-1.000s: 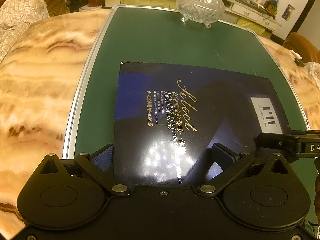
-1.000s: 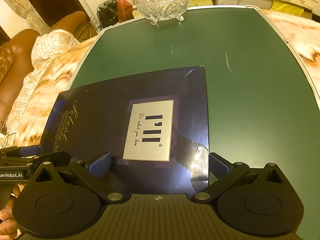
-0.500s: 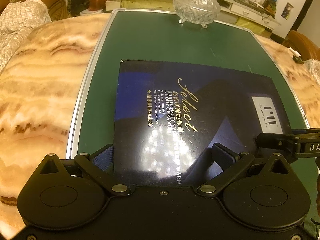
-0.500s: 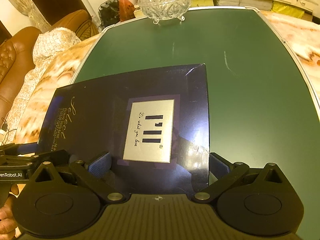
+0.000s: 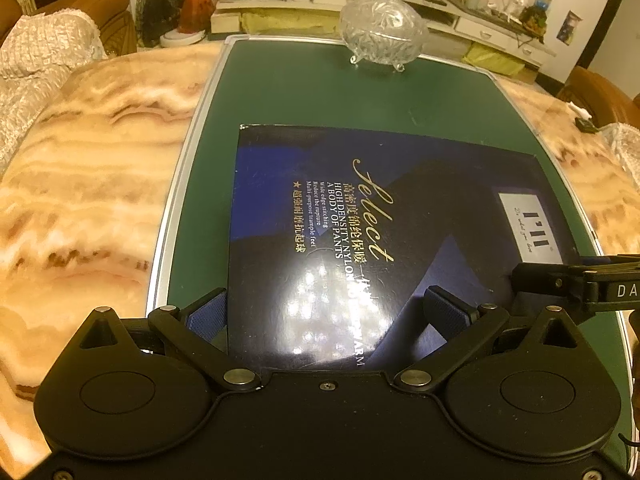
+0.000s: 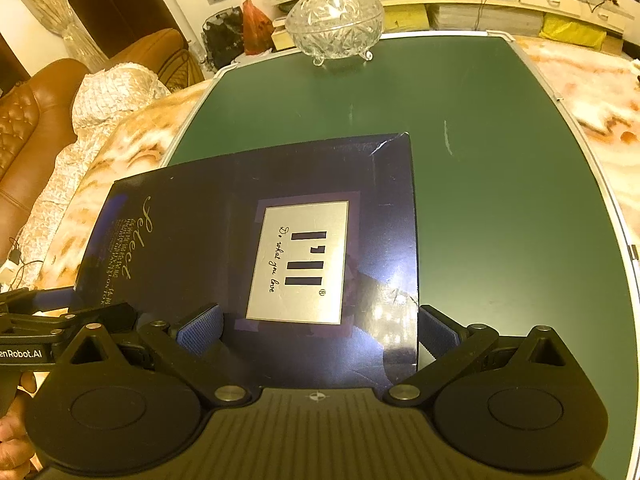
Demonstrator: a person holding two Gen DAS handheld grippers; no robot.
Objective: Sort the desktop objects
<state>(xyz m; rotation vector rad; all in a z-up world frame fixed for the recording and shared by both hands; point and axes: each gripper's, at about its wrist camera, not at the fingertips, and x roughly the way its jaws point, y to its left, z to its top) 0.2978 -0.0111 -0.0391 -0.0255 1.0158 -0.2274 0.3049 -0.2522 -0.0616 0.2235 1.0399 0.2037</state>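
A flat dark blue box (image 5: 360, 220) with gold lettering and a silver label lies across the green mat (image 5: 300, 88). Its near edge runs between the fingers of both grippers. My left gripper (image 5: 328, 314) is spread wide, with its left pad at the box's left edge and its right pad over the lid. My right gripper (image 6: 318, 330) is also spread wide on the box (image 6: 280, 200), with its right pad at the box's right edge. The box's left corner overlaps the marble in the right wrist view, so it looks raised.
A lidded cut-glass bowl (image 5: 382, 34) stands on feet at the far edge of the mat. The marble tabletop (image 5: 88, 160) surrounds the mat. A brown sofa (image 6: 32, 120) with a lace cover stands to the left, and shelves line the back wall. A hand (image 6: 12, 440) shows at the lower left.
The glass bowl and the far mat edge have slid lower in both views. The box keeps its place between the fingers. Finger spread is unchanged.
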